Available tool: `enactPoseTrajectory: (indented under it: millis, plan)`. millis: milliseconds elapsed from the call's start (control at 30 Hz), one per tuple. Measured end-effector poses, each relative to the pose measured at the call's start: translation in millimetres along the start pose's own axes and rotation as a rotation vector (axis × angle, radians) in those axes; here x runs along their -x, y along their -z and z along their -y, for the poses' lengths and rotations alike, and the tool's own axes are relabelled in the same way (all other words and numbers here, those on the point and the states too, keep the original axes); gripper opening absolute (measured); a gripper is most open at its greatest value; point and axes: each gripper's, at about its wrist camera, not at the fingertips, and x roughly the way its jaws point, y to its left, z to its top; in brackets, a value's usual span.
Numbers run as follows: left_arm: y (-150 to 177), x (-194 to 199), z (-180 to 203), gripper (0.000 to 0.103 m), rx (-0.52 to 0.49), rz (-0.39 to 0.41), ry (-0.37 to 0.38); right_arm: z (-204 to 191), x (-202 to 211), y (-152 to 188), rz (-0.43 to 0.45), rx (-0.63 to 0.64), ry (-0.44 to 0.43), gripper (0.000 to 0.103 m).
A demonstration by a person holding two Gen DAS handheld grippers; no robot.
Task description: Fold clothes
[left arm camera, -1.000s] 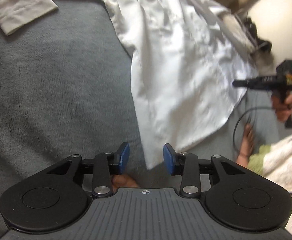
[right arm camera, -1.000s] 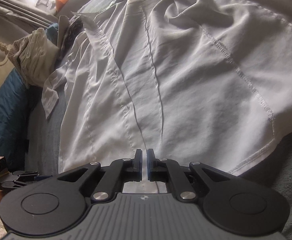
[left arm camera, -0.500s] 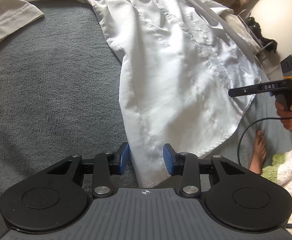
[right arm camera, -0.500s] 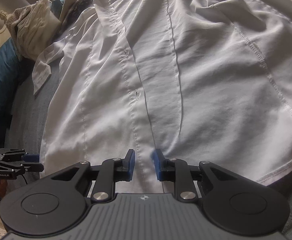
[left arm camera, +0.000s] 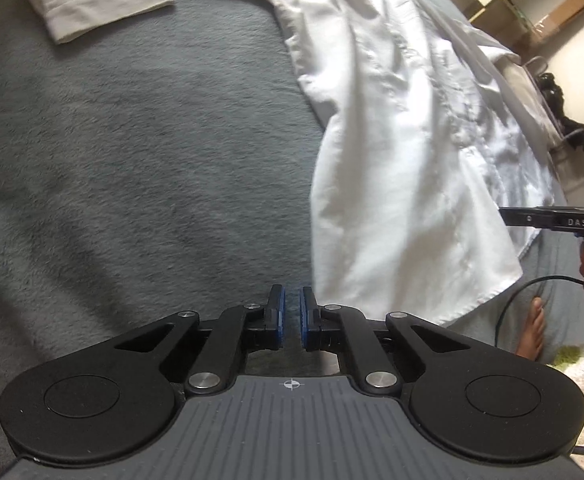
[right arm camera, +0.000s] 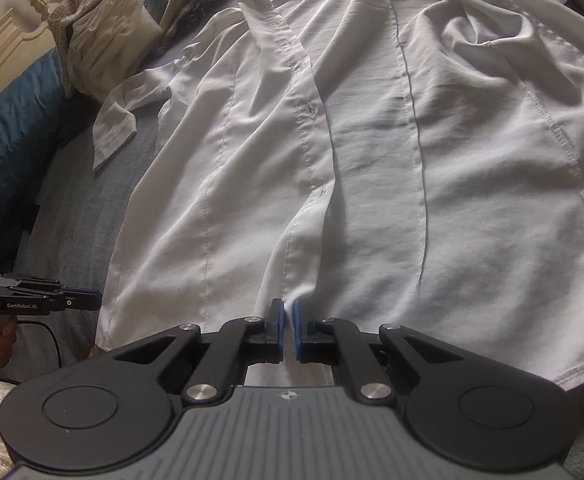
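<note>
Now both my grippers have snapped shut; a moment ago both sets of jaws were spread. My right gripper (right arm camera: pixel 288 320) has its jaws pinching the white shirt (right arm camera: pixel 371 160) at the bottom of the button strip, where the cloth bunches up. My left gripper (left arm camera: pixel 290 312) has its jaws pressed together just beside the shirt's side edge, and I cannot tell if they caught any cloth. I think I can start to lift and fold, but the left side may need another try. The shirt lies spread on the grey blanket (left arm camera: pixel 132 160) of the bed. That blanket has lots of bare room on the left. A pile of clothes (right arm camera: pixel 104 36) sits past the collar.
</note>
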Motion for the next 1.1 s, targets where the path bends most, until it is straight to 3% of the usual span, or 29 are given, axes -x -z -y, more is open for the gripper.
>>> enactPoseTrajectory:
  millis: [100, 233, 300, 467, 567, 667, 767, 833, 900, 1100]
  plan:
    - [-6, 3, -4, 0.006, 0.029, 0.024, 0.029, 4, 0, 1, -0.006, -0.010, 0.017, 0.005]
    - [-36, 7, -10, 0.011, 0.088, 0.112, 0.080, 9, 1, 1, -0.011, -0.031, 0.035, 0.005]
    - [-59, 8, -16, 0.028, 0.128, 0.171, 0.101, 10, 2, 0, -0.011, -0.029, 0.040, 0.005]
    - [-121, -4, -34, 0.048, 0.271, 0.279, 0.145, 11, 2, -1, -0.011, -0.032, 0.050, 0.005]
    - [-152, -22, -41, 0.051, 0.321, 0.273, 0.158, 13, 2, -1, -0.010, -0.043, 0.054, 0.005]
    - [-175, -38, -45, 0.052, 0.345, 0.265, 0.113, 19, 3, -2, -0.010, -0.057, 0.050, 0.005]
    - [-186, -45, -50, 0.048, 0.335, 0.283, 0.094, 25, 2, -3, -0.017, -0.067, 0.047, 0.005]
    - [-190, -48, -48, 0.034, 0.318, 0.295, 0.072, 28, 0, -4, -0.026, -0.073, 0.044, 0.005]
    - [-192, -48, -51, 0.004, 0.297, 0.293, 0.046, 31, -1, -5, -0.033, -0.078, 0.039, 0.005]
    - [-202, -34, -64, 0.000, 0.243, 0.329, 0.038, 37, -3, -7, -0.048, -0.089, 0.019, 0.005]
